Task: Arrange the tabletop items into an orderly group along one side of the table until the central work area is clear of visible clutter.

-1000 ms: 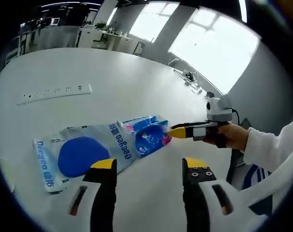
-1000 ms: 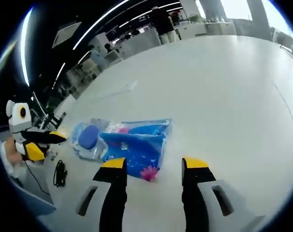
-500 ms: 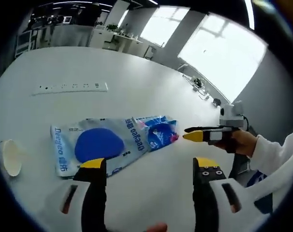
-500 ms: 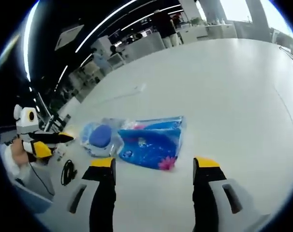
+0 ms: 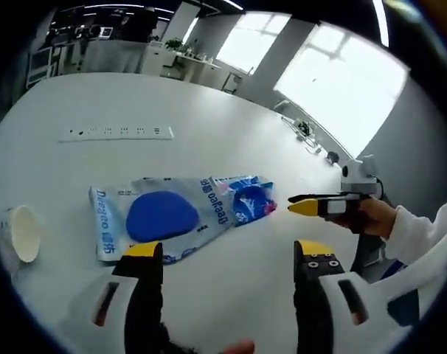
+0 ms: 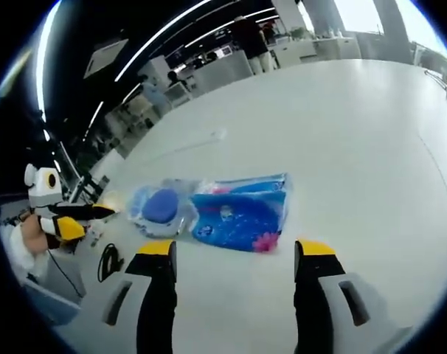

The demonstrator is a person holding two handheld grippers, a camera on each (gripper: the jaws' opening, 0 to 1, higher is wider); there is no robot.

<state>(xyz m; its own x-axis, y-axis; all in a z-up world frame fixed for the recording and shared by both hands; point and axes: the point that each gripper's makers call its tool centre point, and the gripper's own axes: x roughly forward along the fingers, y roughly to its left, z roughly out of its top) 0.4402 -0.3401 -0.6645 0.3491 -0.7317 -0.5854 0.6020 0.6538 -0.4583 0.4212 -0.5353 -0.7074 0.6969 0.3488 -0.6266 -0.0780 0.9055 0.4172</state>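
Both tongs, left tongs (image 5: pixel 227 251) and right tongs (image 6: pixel 236 249), spread, empty. Clear-and-blue plastic packets (image 5: pixel 183 214) mid white worktop (image 5: pixel 209 133). Paper cup (image 5: pixel 21 232) left of packets. Pinch packet edge low, slide sideways flat.

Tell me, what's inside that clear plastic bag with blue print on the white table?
Through the clear plastic bag a round blue item shows, with a blue patterned pack at one end. What they are exactly cannot be told.

The clear plastic pack (image 5: pixel 164 217) with the blue round pad inside carries the word "Deeqeo" in blue letters, once along its left end and once near its middle (the second runs upside down). Smaller print beside it is too fine to read.
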